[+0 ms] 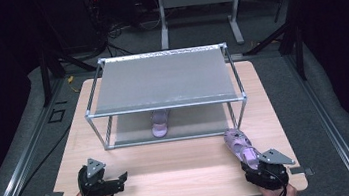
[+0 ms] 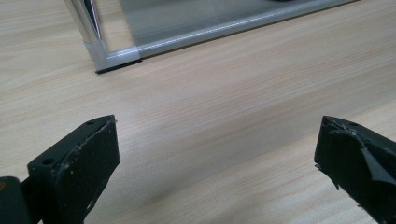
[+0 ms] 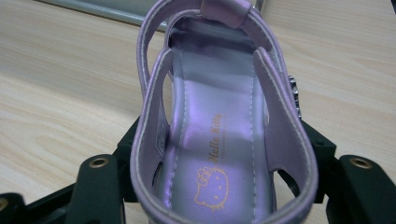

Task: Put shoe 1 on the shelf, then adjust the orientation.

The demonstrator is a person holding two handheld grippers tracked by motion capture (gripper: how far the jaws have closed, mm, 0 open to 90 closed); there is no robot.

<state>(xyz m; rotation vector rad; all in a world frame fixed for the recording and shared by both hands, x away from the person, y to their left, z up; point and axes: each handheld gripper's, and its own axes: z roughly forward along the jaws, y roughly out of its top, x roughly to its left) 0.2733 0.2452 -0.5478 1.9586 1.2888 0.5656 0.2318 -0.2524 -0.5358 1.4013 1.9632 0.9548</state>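
Observation:
A purple sandal (image 1: pixel 239 146) (image 3: pixel 219 107) with a cartoon print on its insole is held by the heel in my right gripper (image 1: pixel 251 163) (image 3: pixel 219 158). The jaws press on both sides of it, near the table's front right. Its toe points toward the front right leg of a metal-framed rack (image 1: pixel 160 79). A second purple sandal (image 1: pixel 160 124) lies on the rack's lower shelf, toe toward me. My left gripper (image 1: pixel 121 179) (image 2: pixel 217 154) rests at the front left with its jaws wide open, and bare wood lies between them.
The rack stands mid-table with a grey top shelf and thin corner posts; its front left foot (image 2: pixel 109 56) is just ahead of the left gripper. The wooden table (image 1: pixel 181 170) has open surface between the two grippers. Dark floor, cables and stands surround it.

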